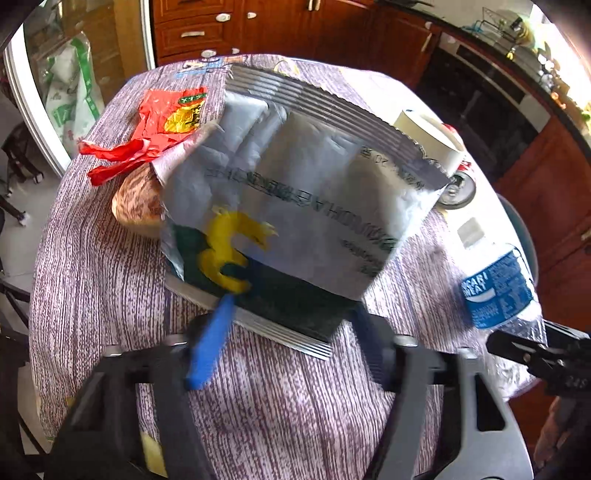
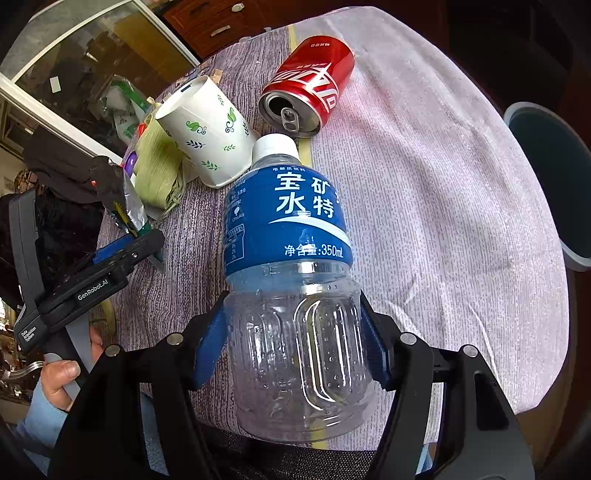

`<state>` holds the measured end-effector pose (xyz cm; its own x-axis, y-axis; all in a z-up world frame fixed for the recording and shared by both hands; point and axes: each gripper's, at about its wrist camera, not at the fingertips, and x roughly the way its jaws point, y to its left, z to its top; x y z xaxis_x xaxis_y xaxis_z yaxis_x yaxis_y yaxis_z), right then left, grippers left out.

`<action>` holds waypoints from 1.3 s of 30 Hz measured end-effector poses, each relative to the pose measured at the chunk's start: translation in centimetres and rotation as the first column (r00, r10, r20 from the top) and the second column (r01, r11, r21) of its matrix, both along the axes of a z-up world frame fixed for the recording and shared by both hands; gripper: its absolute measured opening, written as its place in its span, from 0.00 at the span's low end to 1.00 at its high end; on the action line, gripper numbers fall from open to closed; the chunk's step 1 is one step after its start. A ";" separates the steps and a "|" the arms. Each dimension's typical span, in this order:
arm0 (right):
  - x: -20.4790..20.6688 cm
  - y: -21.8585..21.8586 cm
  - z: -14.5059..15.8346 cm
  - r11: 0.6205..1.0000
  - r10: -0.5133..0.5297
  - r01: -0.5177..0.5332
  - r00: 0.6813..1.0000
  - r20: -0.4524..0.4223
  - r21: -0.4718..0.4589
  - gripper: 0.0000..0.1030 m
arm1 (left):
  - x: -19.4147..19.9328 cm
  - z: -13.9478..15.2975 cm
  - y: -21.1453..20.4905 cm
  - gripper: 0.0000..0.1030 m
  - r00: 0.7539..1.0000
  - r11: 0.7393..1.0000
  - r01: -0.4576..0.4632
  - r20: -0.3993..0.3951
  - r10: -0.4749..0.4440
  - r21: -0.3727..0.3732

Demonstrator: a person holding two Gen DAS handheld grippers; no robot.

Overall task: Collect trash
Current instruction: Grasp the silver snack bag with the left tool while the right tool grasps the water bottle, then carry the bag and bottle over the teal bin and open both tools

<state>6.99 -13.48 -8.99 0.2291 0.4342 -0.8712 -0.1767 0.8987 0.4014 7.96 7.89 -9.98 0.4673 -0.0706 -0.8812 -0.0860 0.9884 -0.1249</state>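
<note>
My left gripper (image 1: 288,328) is shut on the bottom edge of a silver foil snack bag (image 1: 295,184), held above the table; it also shows in the right wrist view (image 2: 125,206). My right gripper (image 2: 295,343) is shut on a clear plastic bottle (image 2: 295,288) with a blue label and white cap; the bottle also shows in the left wrist view (image 1: 498,288). On the table lie a red soda can (image 2: 310,85), a white paper cup (image 2: 207,129) on its side, a red wrapper (image 1: 162,125) and a brown round item (image 1: 136,203).
The round table (image 2: 424,203) has a purple-grey striped cloth. A round bin (image 2: 554,181) stands beyond its right edge. Green leaf-like wrapping (image 2: 155,173) lies by the cup. Wooden cabinets (image 1: 277,26) stand behind.
</note>
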 end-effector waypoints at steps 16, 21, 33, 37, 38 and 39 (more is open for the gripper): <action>-1.0 -1.1 2.4 0.999 -0.030 0.029 0.998 0.049 0.031 0.60 | -5.7 4.6 -0.7 0.08 0.993 0.992 0.111 0.053 -0.108 -0.056; -1.2 -2.7 3.8 0.996 -0.074 0.070 0.994 0.083 0.052 0.60 | -5.1 6.7 -3.9 0.08 0.975 0.976 0.209 0.096 -0.202 -0.063; -0.3 -12.9 6.1 0.949 -0.314 0.303 0.937 0.155 0.092 0.60 | 0.6 8.7 -15.3 0.08 0.880 0.881 0.469 0.112 -0.462 -0.054; 0.4 -16.8 5.8 0.920 -0.390 0.378 0.906 0.162 0.102 0.60 | 3.0 8.3 -19.4 0.08 0.844 0.845 0.533 0.091 -0.528 -0.047; 0.6 -17.8 5.7 0.912 -0.409 0.396 0.898 0.161 0.106 0.60 | 3.6 8.1 -20.6 0.08 0.834 0.834 0.550 0.084 -0.545 -0.050; 0.9 -18.8 5.5 0.903 -0.429 0.416 0.889 0.158 0.110 0.60 | 4.1 8.0 -21.6 0.08 0.825 0.824 0.564 0.078 -0.559 -0.052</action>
<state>7.91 -32.33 -3.50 0.5501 0.3218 -0.7706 0.1404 0.8740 0.4652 12.08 -13.74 -1.97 0.3771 -0.3960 -0.8372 0.4905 0.8522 -0.1821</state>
